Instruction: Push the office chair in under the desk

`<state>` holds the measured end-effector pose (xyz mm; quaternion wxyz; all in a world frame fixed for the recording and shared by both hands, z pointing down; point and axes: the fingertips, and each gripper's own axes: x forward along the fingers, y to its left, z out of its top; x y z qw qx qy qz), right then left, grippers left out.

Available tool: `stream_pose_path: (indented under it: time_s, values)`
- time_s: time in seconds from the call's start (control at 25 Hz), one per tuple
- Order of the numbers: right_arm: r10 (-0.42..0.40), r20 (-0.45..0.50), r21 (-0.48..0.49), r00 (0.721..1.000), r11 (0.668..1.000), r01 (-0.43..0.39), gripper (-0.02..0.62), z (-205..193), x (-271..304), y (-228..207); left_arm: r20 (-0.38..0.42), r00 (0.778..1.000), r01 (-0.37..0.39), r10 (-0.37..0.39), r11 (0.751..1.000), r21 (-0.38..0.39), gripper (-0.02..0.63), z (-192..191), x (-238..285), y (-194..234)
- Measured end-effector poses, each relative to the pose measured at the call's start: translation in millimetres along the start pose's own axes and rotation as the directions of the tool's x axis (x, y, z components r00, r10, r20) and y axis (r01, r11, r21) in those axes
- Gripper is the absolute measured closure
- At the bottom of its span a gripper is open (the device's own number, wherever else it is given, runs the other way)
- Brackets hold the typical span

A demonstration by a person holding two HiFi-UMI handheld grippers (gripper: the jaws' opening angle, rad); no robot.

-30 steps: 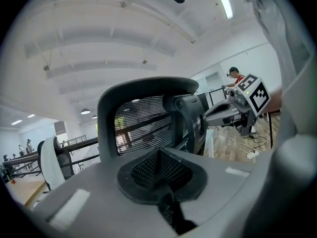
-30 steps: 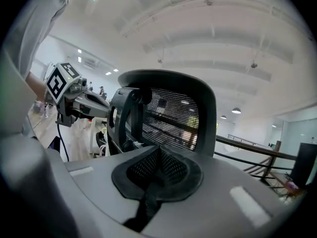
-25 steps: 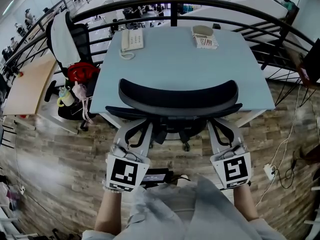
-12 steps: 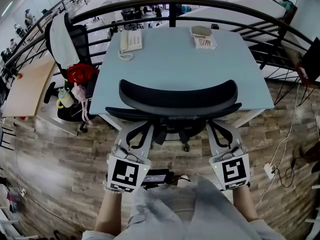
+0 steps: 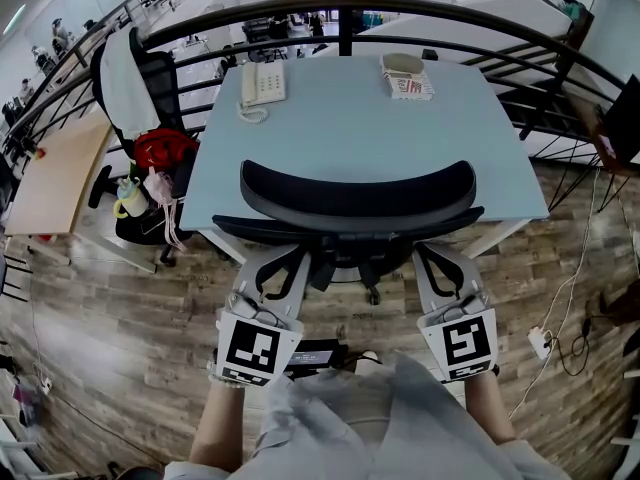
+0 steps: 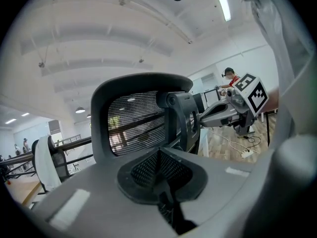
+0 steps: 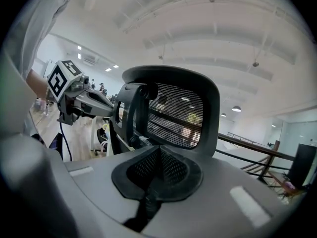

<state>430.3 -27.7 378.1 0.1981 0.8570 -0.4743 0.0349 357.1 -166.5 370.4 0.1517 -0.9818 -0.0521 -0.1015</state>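
Office chair [image 5: 357, 196] nudged slightly toward the desk [image 5: 350, 108]
The 2 closed, empty tools, left gripper [image 5: 288, 260] and right gripper [image 5: 432, 256], have crept forward against its backrest; it looks nearly tucked in.

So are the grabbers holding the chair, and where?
No, nothing is held. The left gripper and the right gripper both have their jaws shut and empty, just pointing at the back of the chair.

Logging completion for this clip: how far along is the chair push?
Mostly done: the office chair has its seat hidden beneath the desk, only the backrest showing at its near edge. In hand: left gripper and right gripper, jaws together, are at the chair's back. Left: perhaps a final nudge, then withdrawing.
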Motion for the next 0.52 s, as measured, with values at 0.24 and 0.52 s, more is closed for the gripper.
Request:
stream_pose_path:
  time_s: [0.24, 0.52]
  values:
    - [0.006, -0.014, 0.000, 1.000, 1.000, -0.006, 0.586, 0.3, -0.7, 1.4, 0.005, 1.000, -0.003, 0.003, 1.000, 0.001, 0.601, 1.7, -0.9, -0.1]
    - [0.014, -0.015, 0.031, 1.000, 0.999, -0.013, 0.586, -1.5, -2.2, 3.2, -0.007, 1.000, -0.002, 0.002, 1.000, -0.008, 0.603, -1.8, -2.7, -1.4]
